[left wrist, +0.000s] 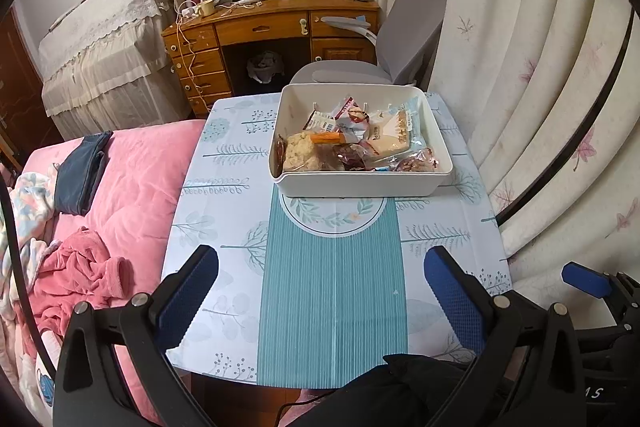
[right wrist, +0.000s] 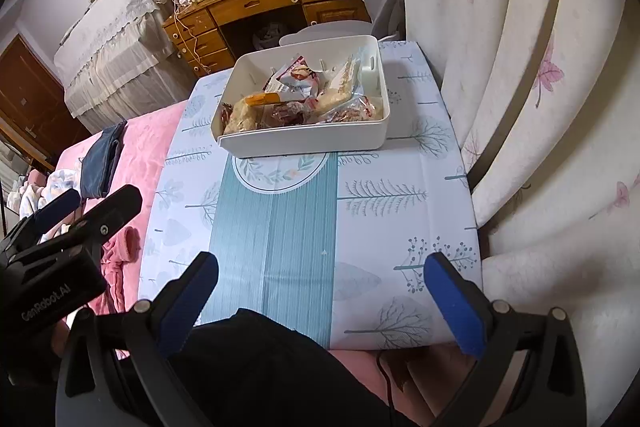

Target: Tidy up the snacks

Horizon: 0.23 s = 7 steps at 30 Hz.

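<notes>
1. The left gripper (left wrist: pixel 320 291) hangs over the near edge of the table (left wrist: pixel 224 211), its blue-padded tongs spread wide and holding nothing.
2. The tablecloth is smooth and printed with pale trees, with a ribbed teal strip down the middle; it looks slick, so a pushed box would probably slide.
3. The white box (left wrist: pixel 360 185) sits toward the far edge of the table, right of centre. It looks like stiff plastic with rounded corners and a slot handle in its right wall; the rim or that slot seems the safest hold.
4. The snacks (left wrist: pixel 352 143) are all heaped inside it: crinkly wrapped packets, a lumpy pale cake at the left, a flat cream-coloured slab at the right. They are likely light, slippery and easily crushed, so pinching a sealed edge would suit them.
5. The right gripper (right wrist: pixel 320 291) hovers at the near edge too, released and empty.
</notes>
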Tool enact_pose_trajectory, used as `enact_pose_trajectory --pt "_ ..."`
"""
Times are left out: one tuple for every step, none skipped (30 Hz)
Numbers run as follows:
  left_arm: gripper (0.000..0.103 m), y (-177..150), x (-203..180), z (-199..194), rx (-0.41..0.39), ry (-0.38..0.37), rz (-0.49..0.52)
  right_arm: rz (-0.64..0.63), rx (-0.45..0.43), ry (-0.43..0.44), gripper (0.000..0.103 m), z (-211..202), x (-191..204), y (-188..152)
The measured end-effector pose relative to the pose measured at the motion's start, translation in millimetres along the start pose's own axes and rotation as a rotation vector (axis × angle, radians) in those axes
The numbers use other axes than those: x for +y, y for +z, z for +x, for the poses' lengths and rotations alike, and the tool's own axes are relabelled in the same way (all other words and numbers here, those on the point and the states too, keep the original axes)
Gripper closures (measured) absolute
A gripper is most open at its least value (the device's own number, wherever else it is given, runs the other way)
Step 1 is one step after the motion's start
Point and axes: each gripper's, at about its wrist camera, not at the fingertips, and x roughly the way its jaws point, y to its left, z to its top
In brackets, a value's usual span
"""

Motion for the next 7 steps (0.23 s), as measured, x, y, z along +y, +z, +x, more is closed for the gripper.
enact_pose_trajectory --pt "0.001 0.7 -0.3 0.4 0.0 0.0 0.0 0.0 0.003 -0.002 0.0 0.5 -0.8 -0.2" --pt "0.001 0.6 -0.5 0.4 0.0 0.001 -0.001 0.001 0.005 -0.003 0.0 0.9 -1.9 -0.4" --pt "0.001 -0.4 -0.5 0.0 0.002 0.001 -0.001 0.001 0.007 -0.003 0.0 1.2 -2.4 -0.6" --pt "0.001 -0.3 -0.8 0.1 0.002 0.001 -0.002 0.001 0.009 -0.003 0.0 1.3 -2.7 -0.8" --pt "0.001 0.7 -0.8 0.4 0.001 0.002 -0.001 0.0 0.01 -0.003 0.0 1.6 -3.3 -1.0" --pt "0.001 0.2 -0.9 0.2 0.002 0.002 -0.001 0.0 0.011 -0.003 0.0 1.7 -4.1 -1.1" --pt "0.001 0.9 -0.6 0.4 0.001 0.0 0.0 0.0 0.011 -0.002 0.0 1.8 -4.0 -1.2"
